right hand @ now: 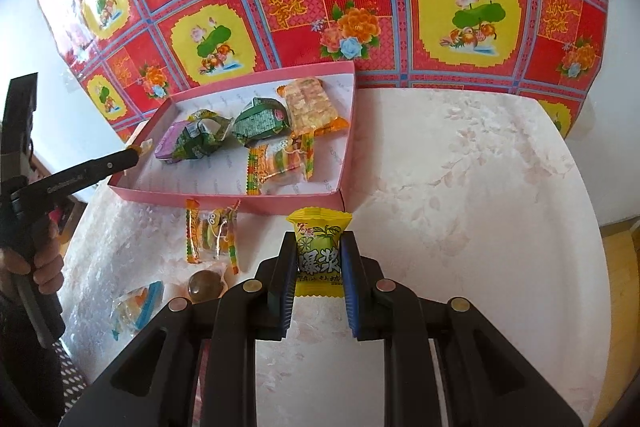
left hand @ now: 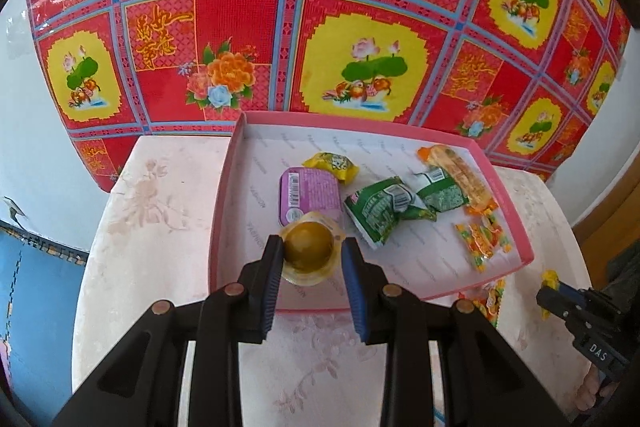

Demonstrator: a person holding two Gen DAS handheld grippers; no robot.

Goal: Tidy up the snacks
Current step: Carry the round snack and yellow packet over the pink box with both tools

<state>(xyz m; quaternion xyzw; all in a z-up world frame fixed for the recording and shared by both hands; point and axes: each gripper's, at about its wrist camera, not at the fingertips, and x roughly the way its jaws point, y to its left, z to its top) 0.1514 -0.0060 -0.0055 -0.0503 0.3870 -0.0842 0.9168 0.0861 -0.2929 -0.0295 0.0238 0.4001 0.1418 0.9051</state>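
My left gripper [left hand: 310, 253] is shut on a small clear jelly cup [left hand: 308, 247] with yellow-green filling, held over the near-left part of the pink tray [left hand: 224, 203]. In the tray lie a purple tub [left hand: 308, 193], a yellow candy [left hand: 332, 165], two green packets [left hand: 384, 209], an orange wafer pack [left hand: 460, 171] and a gummy pack [left hand: 484, 241]. My right gripper [right hand: 318, 261] is shut on a yellow wrapped candy [right hand: 320, 251], just in front of the pink tray [right hand: 280, 197]. The left gripper [right hand: 136, 155] shows at the tray's left edge.
On the pale flowered table [right hand: 460, 187] outside the tray lie a clear gummy pack [right hand: 212, 235], a round brown jelly cup [right hand: 204, 283] and a blue-edged packet [right hand: 136, 307]. A red patterned cloth [left hand: 320, 27] hangs behind. A person's hand [right hand: 44, 259] grips the left tool.
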